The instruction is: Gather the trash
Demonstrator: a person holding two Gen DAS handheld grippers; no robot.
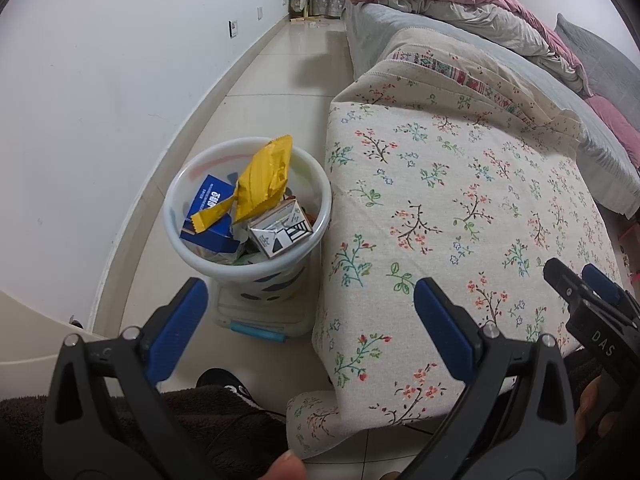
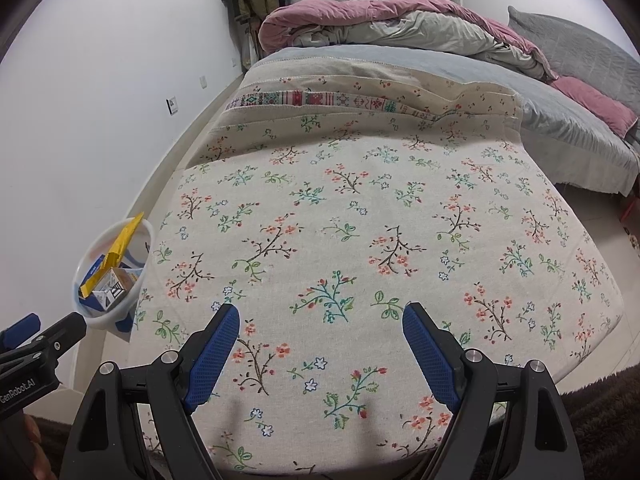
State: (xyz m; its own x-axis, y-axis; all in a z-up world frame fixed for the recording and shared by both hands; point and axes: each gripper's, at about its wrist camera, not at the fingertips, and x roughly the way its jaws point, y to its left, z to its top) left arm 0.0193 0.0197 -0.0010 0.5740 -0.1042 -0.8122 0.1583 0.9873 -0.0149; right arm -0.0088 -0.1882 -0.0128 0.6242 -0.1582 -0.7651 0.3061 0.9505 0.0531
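- Left gripper (image 1: 311, 312): jaws spread wide, nothing between the pads; it hangs over the gap between bin and table.
- Right gripper (image 2: 320, 330): jaws likewise spread and empty, above the floral tablecloth (image 2: 360, 208).
- White bin (image 1: 248, 268): ahead of the left gripper and slightly to its left, on the floor just beside the table edge. It holds a yellow wrapper (image 1: 262, 180), a blue box (image 1: 208, 216) and a white carton (image 1: 280, 234).
- The cloth ahead of both grippers shows no loose trash; the collecting appears complete.
- Judgement: the step in hand is a final check; the wrapper juts above the rim, so pressing it down with closed jaws would stop it tipping out.
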